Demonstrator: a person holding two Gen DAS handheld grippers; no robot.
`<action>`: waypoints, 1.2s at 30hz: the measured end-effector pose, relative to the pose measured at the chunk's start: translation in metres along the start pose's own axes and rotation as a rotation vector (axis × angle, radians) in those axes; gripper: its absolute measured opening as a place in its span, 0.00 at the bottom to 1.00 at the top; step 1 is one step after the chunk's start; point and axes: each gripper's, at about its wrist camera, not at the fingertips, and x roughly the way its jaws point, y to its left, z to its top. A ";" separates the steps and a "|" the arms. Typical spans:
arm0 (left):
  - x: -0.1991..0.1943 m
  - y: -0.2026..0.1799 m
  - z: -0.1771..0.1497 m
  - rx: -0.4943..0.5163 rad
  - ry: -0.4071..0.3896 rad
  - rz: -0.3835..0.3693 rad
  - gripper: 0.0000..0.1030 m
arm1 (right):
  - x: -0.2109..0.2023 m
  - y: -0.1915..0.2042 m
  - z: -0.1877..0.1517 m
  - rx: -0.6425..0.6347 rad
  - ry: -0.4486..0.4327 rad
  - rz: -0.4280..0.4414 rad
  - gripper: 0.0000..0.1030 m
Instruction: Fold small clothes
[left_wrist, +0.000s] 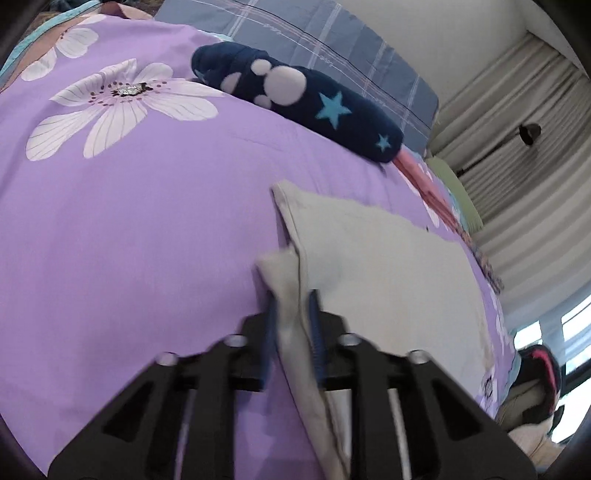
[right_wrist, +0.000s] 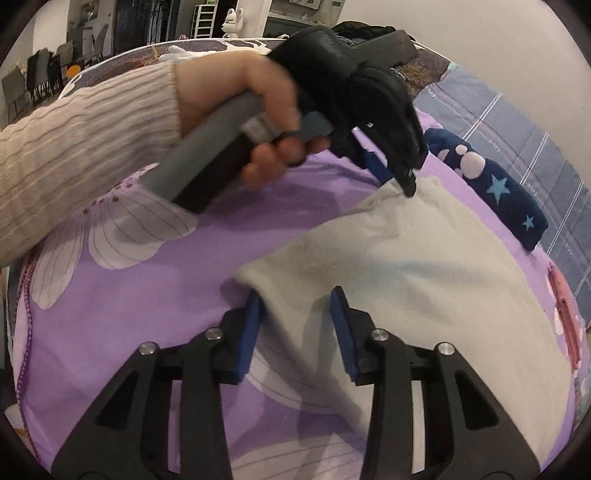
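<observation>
Where the cloth (left_wrist: 388, 266) runs under our left hand-held gripper (left_wrist: 293, 306), its near end is cut off and blurred. It lies on the purple flowered bedsheet (left_wrist: 129, 221), long axis toward the navy starred bundle (left_wrist: 295, 96). We clamp its corner with the left; the right hand-held gripper (right_wrist: 297, 295) is apart, straddling the cloth's edge. Curtains (left_wrist: 517, 147) hang beyond.

A home, with a bed as the working surface: a lilac bedsheet printed with large white flowers (left_wrist: 147, 206) covers it, and a grey-blue checked quilt (left_wrist: 332, 55) lies along its far edge. Pale pleated curtains (left_wrist: 517, 122) hang beside a bright window (left_wrist: 569, 332). Beyond the bed's other edge stand grey dining chairs (right_wrist: 40, 81) and a white slatted shelf unit (right_wrist: 204, 21).
</observation>
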 end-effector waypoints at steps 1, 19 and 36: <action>-0.002 -0.001 0.003 0.004 -0.011 0.007 0.01 | 0.001 -0.001 -0.001 0.008 -0.003 0.017 0.23; -0.031 0.008 0.004 0.032 -0.029 0.042 0.35 | -0.001 0.005 -0.003 -0.029 -0.036 0.073 0.03; 0.006 -0.015 -0.015 0.064 0.036 -0.077 0.49 | 0.008 0.005 0.010 0.025 -0.014 0.038 0.25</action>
